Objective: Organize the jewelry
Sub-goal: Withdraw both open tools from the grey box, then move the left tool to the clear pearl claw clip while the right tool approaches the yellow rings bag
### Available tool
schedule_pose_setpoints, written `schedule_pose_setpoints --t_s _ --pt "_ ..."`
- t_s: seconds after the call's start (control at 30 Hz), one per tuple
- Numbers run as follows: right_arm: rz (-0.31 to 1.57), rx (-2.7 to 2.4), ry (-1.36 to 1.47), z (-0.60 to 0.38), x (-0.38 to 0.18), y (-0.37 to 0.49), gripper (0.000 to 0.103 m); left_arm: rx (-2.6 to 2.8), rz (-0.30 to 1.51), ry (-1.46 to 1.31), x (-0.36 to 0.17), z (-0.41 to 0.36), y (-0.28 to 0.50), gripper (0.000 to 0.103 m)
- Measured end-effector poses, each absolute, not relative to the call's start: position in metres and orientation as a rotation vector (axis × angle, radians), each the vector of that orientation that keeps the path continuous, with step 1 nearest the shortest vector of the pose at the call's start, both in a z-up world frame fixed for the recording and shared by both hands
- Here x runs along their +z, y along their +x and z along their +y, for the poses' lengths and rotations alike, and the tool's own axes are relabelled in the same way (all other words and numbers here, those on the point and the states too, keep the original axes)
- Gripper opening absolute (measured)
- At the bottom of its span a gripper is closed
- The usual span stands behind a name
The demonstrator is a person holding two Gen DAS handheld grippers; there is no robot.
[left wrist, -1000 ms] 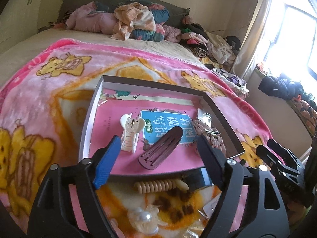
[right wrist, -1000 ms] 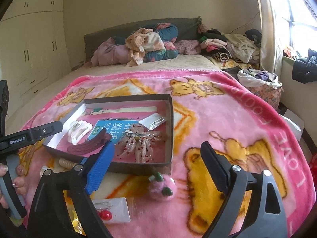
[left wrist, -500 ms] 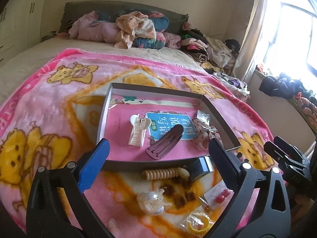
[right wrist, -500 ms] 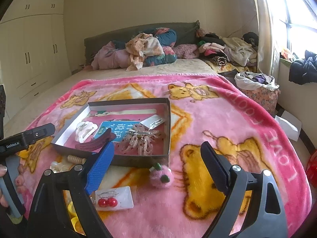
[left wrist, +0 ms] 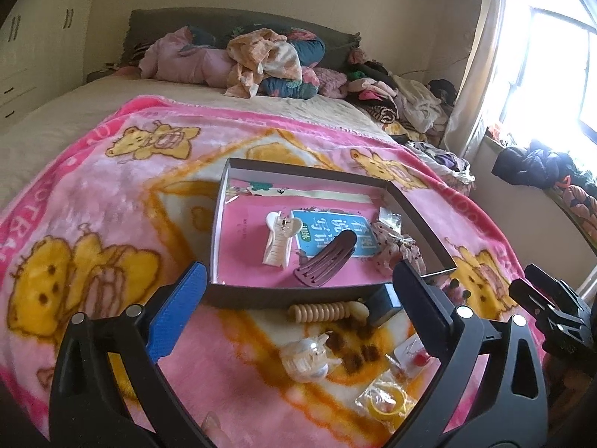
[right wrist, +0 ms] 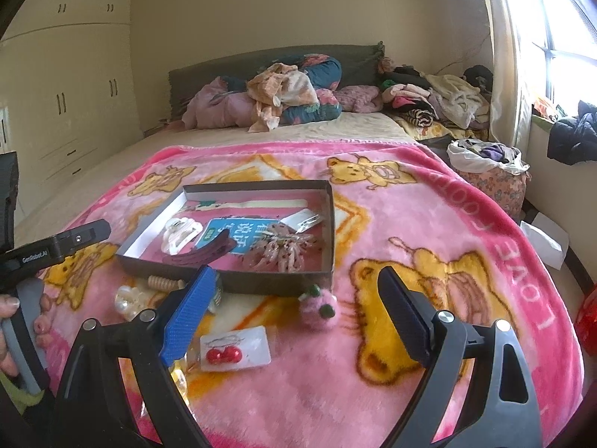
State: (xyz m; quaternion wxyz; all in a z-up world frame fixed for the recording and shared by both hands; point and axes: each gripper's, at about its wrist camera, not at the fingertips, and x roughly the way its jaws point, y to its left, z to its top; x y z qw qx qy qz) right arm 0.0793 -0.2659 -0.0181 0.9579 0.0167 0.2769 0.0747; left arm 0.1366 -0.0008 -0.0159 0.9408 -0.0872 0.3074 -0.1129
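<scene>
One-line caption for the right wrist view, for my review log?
Open right gripper hovers over the pink blanket, near the red earring card, pink pom-pom and shallow box of hair clips.

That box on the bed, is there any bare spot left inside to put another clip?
Yes: the box is bare along its left wall, left of the white claw clip. Its right half is crowded: dark clip and beaded piece. The blanket right of the box is bare too.
</scene>
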Motion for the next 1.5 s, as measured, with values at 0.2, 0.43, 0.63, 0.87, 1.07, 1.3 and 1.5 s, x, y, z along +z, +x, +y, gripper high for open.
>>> schedule_pose_setpoints --t_s 0.2,0.43,0.63,0.87,1.07,1.3,1.5 --pt "0.579 0.171 0.038 -0.258 -0.025 0.069 0.086 -0.213 0.628 -0.181 -0.017 0.006 0.132 0.091" --pt "0.606 0.206 0.039 -0.247 -0.035 0.056 0.086 -0.203 0.632 -0.178 -0.020 0.012 0.124 0.091" --pt "0.623 0.234 0.029 -0.236 -0.042 0.047 0.086 -0.197 0.647 -0.172 -0.027 0.016 0.118 0.091" --pt "0.633 0.253 0.034 -0.230 -0.047 0.042 0.086 -0.201 0.655 -0.157 -0.031 0.015 0.114 0.091" --pt "0.640 0.271 0.029 -0.223 -0.054 0.036 0.086 -0.208 0.659 -0.135 -0.036 0.012 0.109 0.091" --pt "0.663 0.307 -0.007 -0.207 -0.066 0.031 0.086 -0.221 0.657 -0.104 -0.047 0.011 0.102 0.091" --pt "0.695 0.350 -0.038 -0.191 -0.080 0.032 0.086 -0.234 0.685 -0.087 -0.057 0.007 0.105 0.091"
